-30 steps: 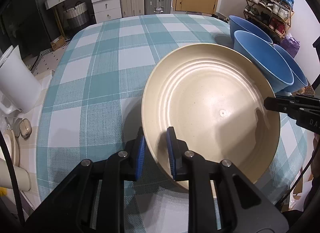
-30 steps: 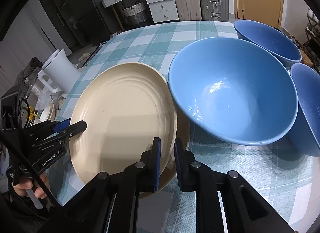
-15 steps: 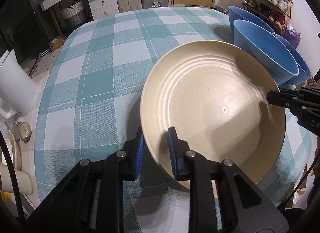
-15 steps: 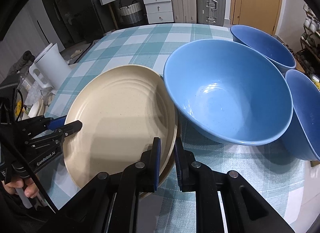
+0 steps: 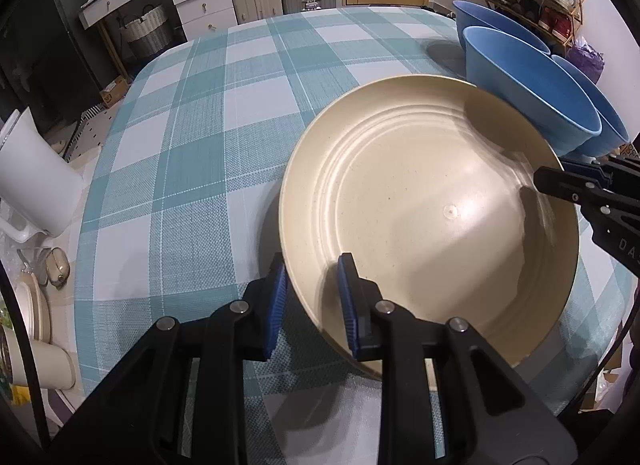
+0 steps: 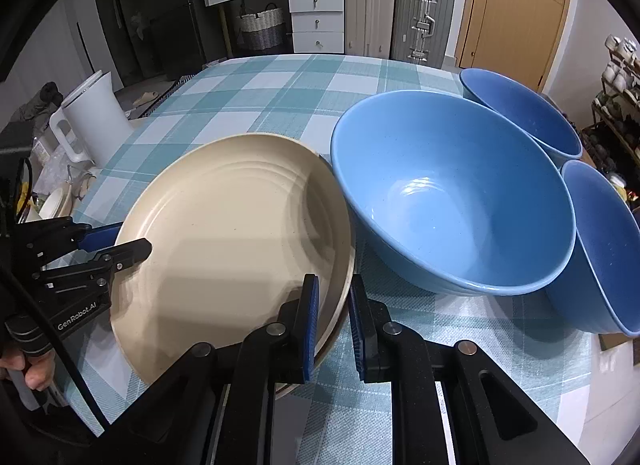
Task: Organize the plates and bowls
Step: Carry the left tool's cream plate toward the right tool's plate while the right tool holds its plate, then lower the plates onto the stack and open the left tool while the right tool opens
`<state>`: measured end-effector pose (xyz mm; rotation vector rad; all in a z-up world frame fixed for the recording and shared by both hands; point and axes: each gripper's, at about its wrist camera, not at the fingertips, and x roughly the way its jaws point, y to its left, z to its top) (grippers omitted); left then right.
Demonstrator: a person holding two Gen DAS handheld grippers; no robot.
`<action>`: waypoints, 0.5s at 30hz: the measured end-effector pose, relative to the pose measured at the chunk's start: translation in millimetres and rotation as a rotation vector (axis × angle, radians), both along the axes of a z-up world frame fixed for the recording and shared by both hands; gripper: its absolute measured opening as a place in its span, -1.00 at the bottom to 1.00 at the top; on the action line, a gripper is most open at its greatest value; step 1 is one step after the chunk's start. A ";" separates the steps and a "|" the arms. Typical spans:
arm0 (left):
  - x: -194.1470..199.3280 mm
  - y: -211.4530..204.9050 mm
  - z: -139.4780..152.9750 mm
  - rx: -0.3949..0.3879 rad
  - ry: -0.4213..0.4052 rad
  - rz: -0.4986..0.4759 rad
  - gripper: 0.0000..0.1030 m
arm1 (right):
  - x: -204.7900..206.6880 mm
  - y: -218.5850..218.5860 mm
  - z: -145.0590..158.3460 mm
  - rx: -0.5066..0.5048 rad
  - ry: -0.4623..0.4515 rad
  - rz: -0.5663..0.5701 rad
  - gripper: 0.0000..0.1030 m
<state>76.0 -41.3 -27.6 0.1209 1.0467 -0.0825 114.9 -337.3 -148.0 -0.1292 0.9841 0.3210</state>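
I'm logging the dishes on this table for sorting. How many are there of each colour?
Cream plate: 1
Blue bowls: 3 (nearest, far, right)
Total: 4

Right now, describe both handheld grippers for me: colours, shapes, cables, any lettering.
Both are matte black plastic with two fingers lined by ribbed blue pads, and silver rivets at the linkage pivots. The left gripper carries white "GenRobot.AI" lettering on its body, and a black cable runs beside it. The right gripper shows white letters "DA", cut off, in the left wrist view.

White jug (image 6: 94,117) left off table; suitcases (image 6: 398,13), drawers (image 6: 316,21) at back.
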 end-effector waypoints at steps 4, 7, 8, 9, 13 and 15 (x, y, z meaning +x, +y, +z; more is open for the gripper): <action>-1.7 -0.1 0.3 0.005 0.001 -0.004 -0.59 | -1.7 2.7 -1.1 -0.025 -0.015 -0.001 -0.71; -2.9 -1.1 0.1 0.014 0.004 -0.008 -0.59 | -1.8 2.8 -3.1 -0.036 -0.018 -0.006 -0.70; -3.5 -1.4 0.0 0.018 0.003 -0.011 -0.59 | -1.9 2.6 -3.1 -0.034 -0.018 -0.007 -0.70; -4.0 -1.8 -0.3 0.019 0.002 -0.012 -0.59 | -2.0 2.4 -3.2 -0.033 -0.018 -0.006 -0.70; -3.7 -0.8 -0.5 0.011 0.005 -0.011 -0.59 | -0.1 1.6 -4.9 -0.035 -0.004 -0.006 -0.66; -3.6 0.6 -0.3 0.003 0.006 -0.010 -0.59 | 0.4 0.5 -7.1 -0.026 0.011 -0.003 -0.64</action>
